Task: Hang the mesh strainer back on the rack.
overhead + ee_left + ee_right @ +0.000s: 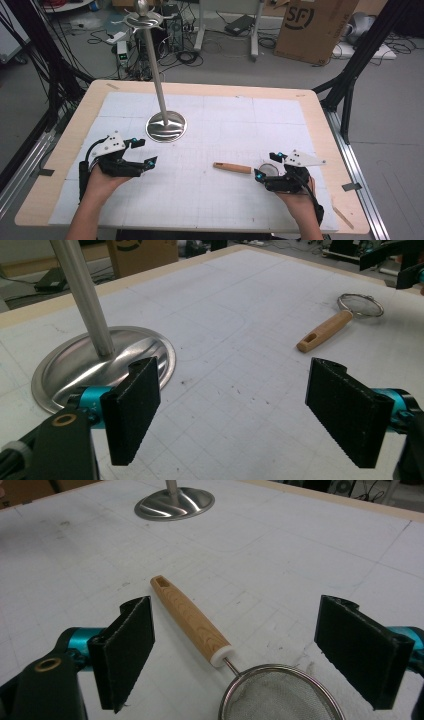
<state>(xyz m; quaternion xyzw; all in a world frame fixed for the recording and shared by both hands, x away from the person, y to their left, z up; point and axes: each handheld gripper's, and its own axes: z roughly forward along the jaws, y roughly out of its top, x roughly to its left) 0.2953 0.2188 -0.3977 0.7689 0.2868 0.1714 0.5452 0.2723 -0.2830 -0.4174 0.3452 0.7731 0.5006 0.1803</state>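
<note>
Right gripper jaws wide apart (empty), strainer lying flat between them, wooden handle pointing away

One camera looks down from overhead; two ride low behind each tool, all sharing the strainer and stand.

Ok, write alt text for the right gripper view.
A small mesh strainer with a wooden handle lies flat on a white gridded table, between the open jaws of the right gripper, which does not touch it. Farther off stands the round steel base of a pole.
</note>
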